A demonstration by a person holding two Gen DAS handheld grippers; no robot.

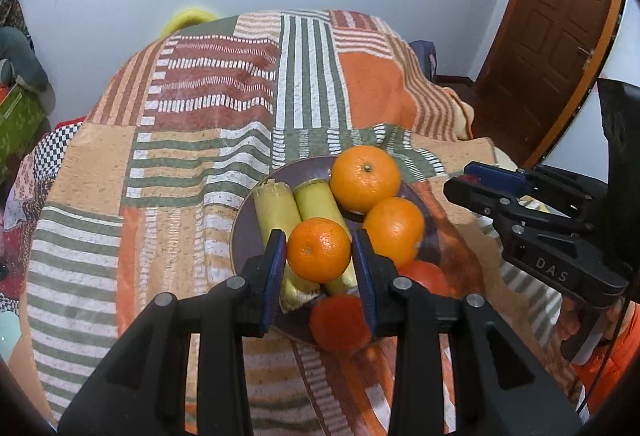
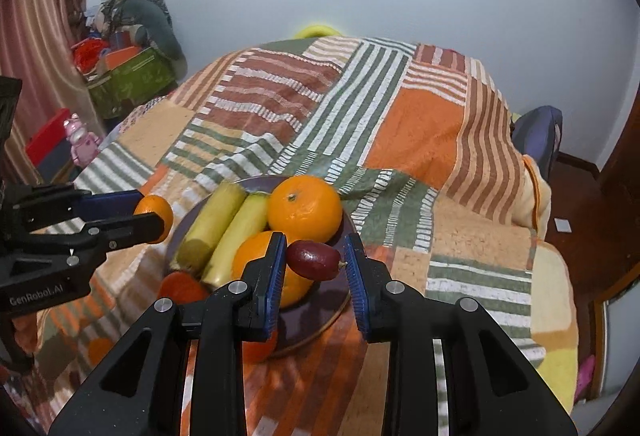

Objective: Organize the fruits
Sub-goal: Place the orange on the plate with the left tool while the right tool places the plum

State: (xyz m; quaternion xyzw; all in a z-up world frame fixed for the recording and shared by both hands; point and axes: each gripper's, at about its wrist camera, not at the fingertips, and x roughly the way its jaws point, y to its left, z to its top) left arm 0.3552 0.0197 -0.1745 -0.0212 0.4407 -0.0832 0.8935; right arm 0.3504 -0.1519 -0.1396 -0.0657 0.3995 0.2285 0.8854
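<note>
**Fruit held in both grippers above the plate**

Fruits sit heaped on a dark plate (image 1: 240, 236) on the patchwork blanket (image 1: 200, 116): two yellow-green banana pieces (image 1: 276, 204) side by side, a large orange (image 1: 365, 178) at the far rim, a second orange (image 1: 394, 230) nearer, and two red-orange fruits (image 1: 340, 322) at the near edge, blurred in the left wrist view.

The left gripper (image 1: 319, 250) is clamped on a small orange (image 1: 319, 250), both blue pads pressing its sides. In the right wrist view this orange (image 2: 156, 218) hangs over the blanket just outside the plate's left rim, so it is lifted clear of the pile.

The right gripper (image 2: 314, 256) carries a dark red, oblong fruit (image 2: 314, 260), possibly a date or grape. Its long axis runs across the fingers, from pad to pad, with its stem end toward the right pad. The left pad looks in contact; at the right pad only the stem tip seems to touch, so the hold appears light.

Seen along the right gripper's fingers, the plate lies directly beneath and ahead, its bare near-right part (image 2: 320, 316) just below the red fruit. That is probably the nearer drop: a short descent sets it down beside the second orange. The small orange would need to travel right to get back over the plate.
</note>
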